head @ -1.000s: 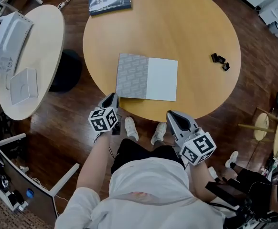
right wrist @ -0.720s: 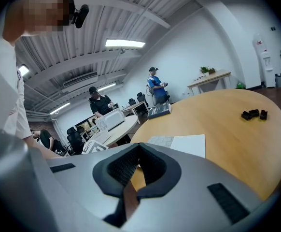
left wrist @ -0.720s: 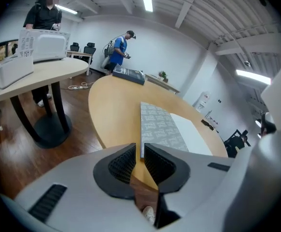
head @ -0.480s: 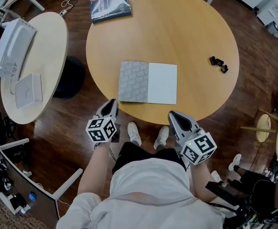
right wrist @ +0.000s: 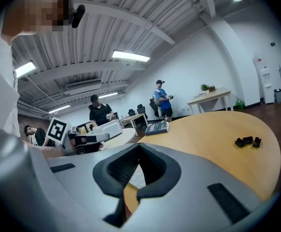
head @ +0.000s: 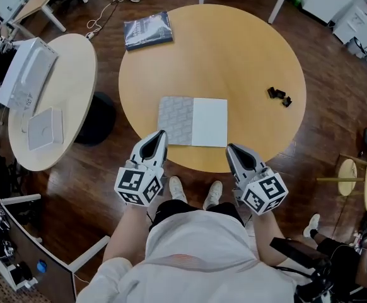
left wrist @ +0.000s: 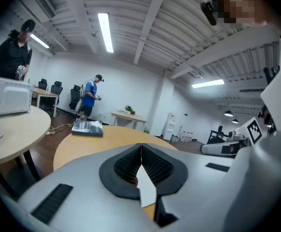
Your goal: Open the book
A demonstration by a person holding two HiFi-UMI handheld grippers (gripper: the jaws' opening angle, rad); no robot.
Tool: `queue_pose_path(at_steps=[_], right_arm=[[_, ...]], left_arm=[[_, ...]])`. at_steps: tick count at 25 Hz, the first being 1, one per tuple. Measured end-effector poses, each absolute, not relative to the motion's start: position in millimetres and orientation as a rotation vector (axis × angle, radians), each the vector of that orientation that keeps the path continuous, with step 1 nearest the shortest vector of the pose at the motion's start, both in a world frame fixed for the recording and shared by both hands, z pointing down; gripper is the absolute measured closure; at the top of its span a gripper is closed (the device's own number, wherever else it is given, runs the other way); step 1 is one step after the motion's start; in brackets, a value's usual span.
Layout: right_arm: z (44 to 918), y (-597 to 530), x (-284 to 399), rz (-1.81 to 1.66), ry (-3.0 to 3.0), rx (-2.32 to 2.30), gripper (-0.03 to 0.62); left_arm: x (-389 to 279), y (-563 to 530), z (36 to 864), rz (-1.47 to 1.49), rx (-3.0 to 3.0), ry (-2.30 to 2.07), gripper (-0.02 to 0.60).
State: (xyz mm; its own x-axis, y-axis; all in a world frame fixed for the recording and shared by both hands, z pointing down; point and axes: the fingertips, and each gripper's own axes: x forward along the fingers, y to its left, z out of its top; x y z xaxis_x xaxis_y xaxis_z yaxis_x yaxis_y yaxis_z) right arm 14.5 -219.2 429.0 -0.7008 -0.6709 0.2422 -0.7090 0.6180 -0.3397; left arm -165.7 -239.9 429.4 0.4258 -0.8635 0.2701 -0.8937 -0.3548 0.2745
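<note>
The book (head: 192, 122) lies open and flat near the front edge of the round wooden table (head: 246, 49), a grey patterned leaf on its left and a blank white page on its right. My left gripper (head: 160, 134) is shut and empty, its tips just short of the book's near left corner. My right gripper (head: 232, 148) is shut and empty at the table's edge by the book's near right corner. In the left gripper view the jaws (left wrist: 141, 146) meet, with the white page (left wrist: 147, 190) showing below them. The right gripper's jaws (right wrist: 139, 145) also meet.
A dark blue book (head: 148, 30) lies at the table's far left. Two small black parts (head: 277, 96) sit at the right. A second round table (head: 70, 106) on the left carries a white box (head: 27, 71) and a white device (head: 45, 128). People stand in the background.
My left gripper has risen from below the table's edge and come forward to the book's near left corner. The right gripper has lifted a little. The book has stayed open.
</note>
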Motion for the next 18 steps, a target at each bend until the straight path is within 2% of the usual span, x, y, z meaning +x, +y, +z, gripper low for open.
queue_pose_path(at_steps=[11, 18], right_arm=[[375, -229, 47, 0.466, -2.79, 1.301, 0.592], [351, -230, 57, 0.362, -2.804, 1.337, 0.592]], left_arm=[[-114, -229, 364, 0.042, 2.502, -1.408, 0.571], [-106, -233, 346, 0.019, 2.545, -1.404, 0.571]])
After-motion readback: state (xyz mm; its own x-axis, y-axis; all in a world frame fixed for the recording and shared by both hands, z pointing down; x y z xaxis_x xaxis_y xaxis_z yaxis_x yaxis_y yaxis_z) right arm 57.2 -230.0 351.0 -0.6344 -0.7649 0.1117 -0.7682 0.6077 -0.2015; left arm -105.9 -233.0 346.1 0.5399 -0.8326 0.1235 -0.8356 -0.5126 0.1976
